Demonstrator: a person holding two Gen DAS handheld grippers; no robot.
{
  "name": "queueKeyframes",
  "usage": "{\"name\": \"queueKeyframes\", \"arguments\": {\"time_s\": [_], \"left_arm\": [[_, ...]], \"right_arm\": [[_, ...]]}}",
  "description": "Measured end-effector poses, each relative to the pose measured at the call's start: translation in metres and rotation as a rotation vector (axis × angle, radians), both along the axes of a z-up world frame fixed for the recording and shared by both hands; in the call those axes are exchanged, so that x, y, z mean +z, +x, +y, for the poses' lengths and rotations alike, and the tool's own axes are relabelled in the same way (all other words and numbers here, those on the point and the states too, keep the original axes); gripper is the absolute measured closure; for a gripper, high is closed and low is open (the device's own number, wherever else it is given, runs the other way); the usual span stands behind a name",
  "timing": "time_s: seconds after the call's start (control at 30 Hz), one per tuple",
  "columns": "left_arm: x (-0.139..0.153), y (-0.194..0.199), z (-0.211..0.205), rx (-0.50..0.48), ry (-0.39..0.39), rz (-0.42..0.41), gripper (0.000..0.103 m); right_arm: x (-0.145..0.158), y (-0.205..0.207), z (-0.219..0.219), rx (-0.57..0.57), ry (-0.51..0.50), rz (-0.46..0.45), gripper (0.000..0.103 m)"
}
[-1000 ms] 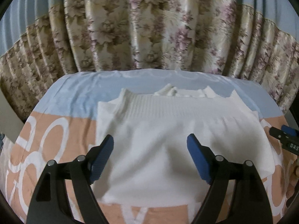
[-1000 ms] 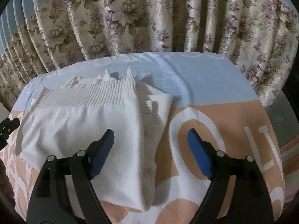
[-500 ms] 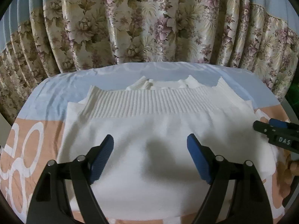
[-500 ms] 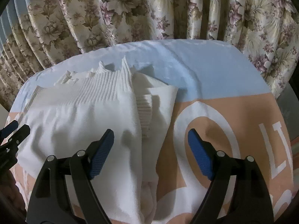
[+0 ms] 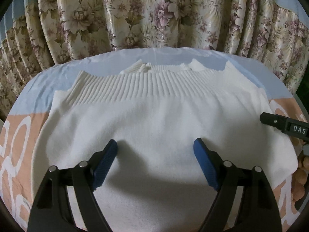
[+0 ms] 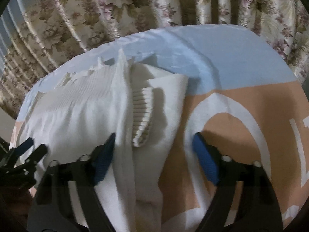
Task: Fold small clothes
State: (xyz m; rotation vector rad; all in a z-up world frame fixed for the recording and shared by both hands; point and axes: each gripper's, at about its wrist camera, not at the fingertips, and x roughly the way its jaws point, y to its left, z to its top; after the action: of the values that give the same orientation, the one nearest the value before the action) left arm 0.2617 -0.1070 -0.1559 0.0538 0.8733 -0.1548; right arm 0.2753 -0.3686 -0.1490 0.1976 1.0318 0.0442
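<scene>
White knit sweater (image 5: 164,119) lies flat on a bed sheet (image 5: 58,81), ribbed hem band toward the far, curtain-side edge, plain knit body toward the near edge. Sheet is pale blue along the far edge, peach with big white lettering nearer the camera. Floral curtain (image 5: 154,13) hangs behind the far edge.

Left gripper (image 5: 155,156): jaws wide apart, blue pads just above the plain body of the sweater, over its middle; only flat knit lies under the gap, nothing pinched. Shadow of the fingers falls on the knit right below. Whether the pad tips touch the fabric: cannot tell.

Right gripper (image 6: 154,150): jaws closing but not yet together. The sweater's right side edge, a raised ridge of fabric with a folded-in sleeve and its ribbed cuff (image 6: 143,114), sits between the pads. Left pad is right against the ridge of fabric; right pad is over bare peach sheet, clear of the cloth. Not clamped. Right view is motion-blurred.

The right gripper's black finger marked "DAS" shows at the sweater's right edge in the left view (image 5: 283,125); the left gripper's tips show at the left edge of the right view (image 6: 23,152), on the sweater's body.

Sweater covers most of the sheet's middle; its right side is bunched, its left side lies smooth.
</scene>
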Motion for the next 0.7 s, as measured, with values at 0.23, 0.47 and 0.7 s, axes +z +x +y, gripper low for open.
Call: {"name": "queueKeyframes", "arguments": {"time_s": [0.23,0.47,0.7], "left_arm": [[-0.001,-0.001,0.000,0.012,-0.001,-0.006,0.017],[0.005,-0.015,-0.012,-0.075,-0.065,0.001,0.017],[-0.012,-0.015,-0.034,-0.099,0.042,0.045,0.012]], "right_arm": [[0.008,0.001,0.014,0.048,0.041,0.000,0.076],[0.023,-0.002,0.020,0.032,0.018,-0.031,0.081],[0.069,0.002,0.036,0.074,0.048,-0.109,0.082]]}}
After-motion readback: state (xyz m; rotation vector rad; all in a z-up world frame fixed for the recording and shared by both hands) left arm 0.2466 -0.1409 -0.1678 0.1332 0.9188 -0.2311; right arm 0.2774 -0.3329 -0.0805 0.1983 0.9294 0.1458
